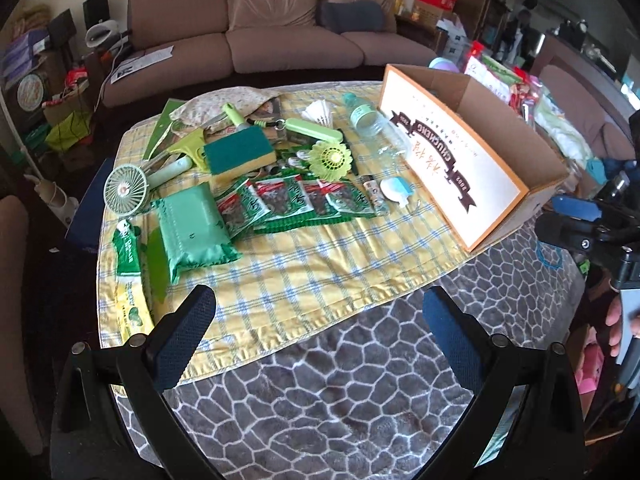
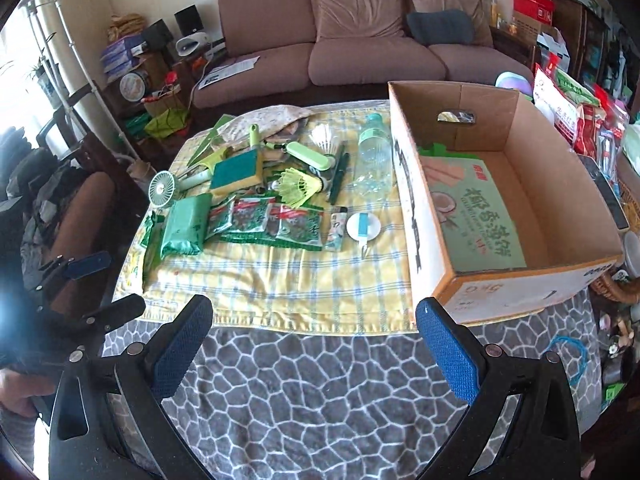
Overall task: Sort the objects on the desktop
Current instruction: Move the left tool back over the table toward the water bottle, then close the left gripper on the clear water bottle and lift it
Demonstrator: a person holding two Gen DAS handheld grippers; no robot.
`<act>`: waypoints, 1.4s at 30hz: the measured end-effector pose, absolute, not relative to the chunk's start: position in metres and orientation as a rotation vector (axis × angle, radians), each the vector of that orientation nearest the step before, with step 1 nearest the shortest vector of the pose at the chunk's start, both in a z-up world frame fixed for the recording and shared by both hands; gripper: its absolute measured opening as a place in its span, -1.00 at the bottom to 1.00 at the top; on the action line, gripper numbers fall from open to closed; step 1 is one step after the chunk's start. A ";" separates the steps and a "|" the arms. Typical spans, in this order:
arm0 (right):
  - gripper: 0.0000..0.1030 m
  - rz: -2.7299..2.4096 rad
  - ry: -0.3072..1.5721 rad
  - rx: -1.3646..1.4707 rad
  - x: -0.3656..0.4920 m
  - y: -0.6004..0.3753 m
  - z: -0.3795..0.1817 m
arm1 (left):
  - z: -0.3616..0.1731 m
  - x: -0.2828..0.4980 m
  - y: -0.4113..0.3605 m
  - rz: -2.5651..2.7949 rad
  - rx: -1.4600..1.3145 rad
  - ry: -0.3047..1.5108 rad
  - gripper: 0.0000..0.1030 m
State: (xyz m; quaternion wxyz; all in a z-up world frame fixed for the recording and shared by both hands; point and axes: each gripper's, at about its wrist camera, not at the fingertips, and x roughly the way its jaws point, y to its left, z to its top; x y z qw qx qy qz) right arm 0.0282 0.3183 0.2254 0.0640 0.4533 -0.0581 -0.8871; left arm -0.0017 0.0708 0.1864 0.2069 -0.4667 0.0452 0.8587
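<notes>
Cardboard box (image 2: 516,184) is being kept on the right of the yellow checked cloth (image 1: 304,264), open-topped, with a green packet (image 2: 476,220) lying inside. Green sundries are being left heaped far left: sponge (image 1: 236,152), snack sachets (image 1: 292,200), shuttlecock (image 1: 332,160). Left gripper (image 1: 320,336) and right gripper (image 2: 314,340) are being held wide, empty, over the near grey blanket (image 1: 340,392).

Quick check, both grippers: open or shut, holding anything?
Left gripper: open, nothing between its fingers, hovering over the grey patterned cover short of the yellow cloth.
Right gripper: open, empty, near the cardboard box.
</notes>
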 end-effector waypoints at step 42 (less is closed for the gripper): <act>0.53 -2.677 0.177 1.746 -0.198 0.296 0.153 | 0.143 -0.150 0.034 2.289 -1.249 -0.251 1.00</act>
